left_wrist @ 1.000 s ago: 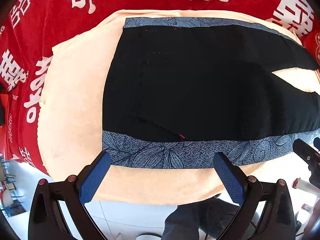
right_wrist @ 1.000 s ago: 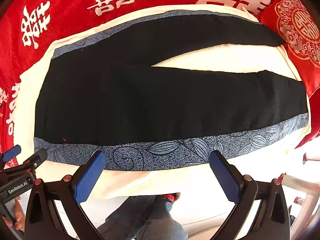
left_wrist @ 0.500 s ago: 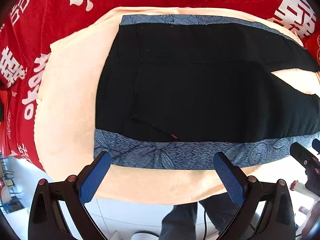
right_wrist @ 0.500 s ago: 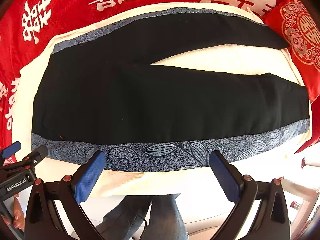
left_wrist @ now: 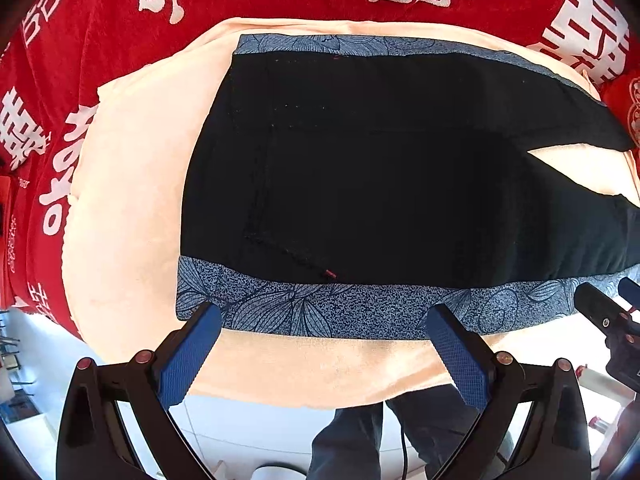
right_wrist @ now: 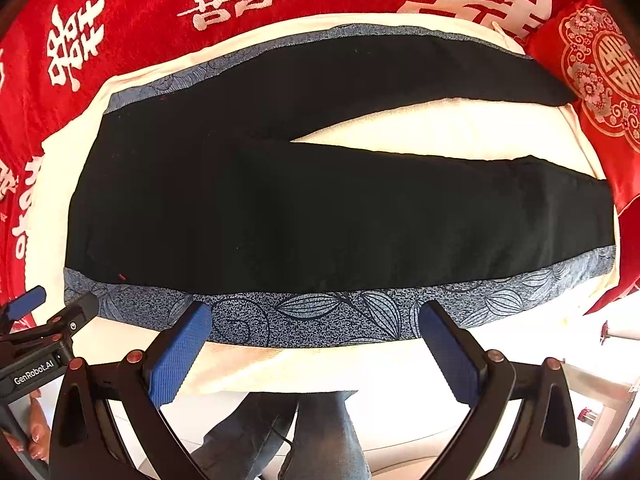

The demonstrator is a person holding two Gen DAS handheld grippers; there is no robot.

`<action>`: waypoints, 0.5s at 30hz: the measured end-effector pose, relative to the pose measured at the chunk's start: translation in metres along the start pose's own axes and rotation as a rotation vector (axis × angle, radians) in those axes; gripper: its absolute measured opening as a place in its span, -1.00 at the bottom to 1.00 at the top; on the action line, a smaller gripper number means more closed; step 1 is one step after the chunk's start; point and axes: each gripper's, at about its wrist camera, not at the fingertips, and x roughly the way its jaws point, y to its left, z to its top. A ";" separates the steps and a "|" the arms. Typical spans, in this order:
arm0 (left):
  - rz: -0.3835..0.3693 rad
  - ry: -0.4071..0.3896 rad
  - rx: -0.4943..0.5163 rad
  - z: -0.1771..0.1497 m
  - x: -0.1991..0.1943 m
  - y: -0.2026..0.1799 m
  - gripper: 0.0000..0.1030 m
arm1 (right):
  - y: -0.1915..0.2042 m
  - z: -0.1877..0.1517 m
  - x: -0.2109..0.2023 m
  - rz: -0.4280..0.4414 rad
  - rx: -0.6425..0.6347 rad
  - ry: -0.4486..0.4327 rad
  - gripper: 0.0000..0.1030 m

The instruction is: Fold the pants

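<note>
While both grippers hover with fingers apart (nothing held), each should pinch the black pants' [right_wrist: 320,208] near patterned edge squarely.

Lying flat on a cream towel [right_wrist: 440,128] spreading over the red bedspread [right_wrist: 132,8]: black pants [right_wrist: 304,208], blue patterned stripe along the near edge.
</note>
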 end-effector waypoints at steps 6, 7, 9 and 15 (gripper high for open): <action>0.000 -0.018 0.008 0.000 -0.001 0.005 1.00 | 0.004 -0.001 -0.002 -0.009 0.000 -0.012 1.00; 0.003 -0.018 0.007 -0.001 -0.002 0.006 1.00 | 0.005 -0.001 -0.002 -0.009 -0.001 -0.013 1.00; 0.003 -0.015 0.002 -0.002 -0.001 0.009 1.00 | 0.006 -0.001 -0.003 -0.008 -0.004 -0.018 1.00; -0.002 0.000 -0.021 -0.006 0.005 0.015 1.00 | 0.011 -0.001 0.001 0.001 -0.022 -0.015 1.00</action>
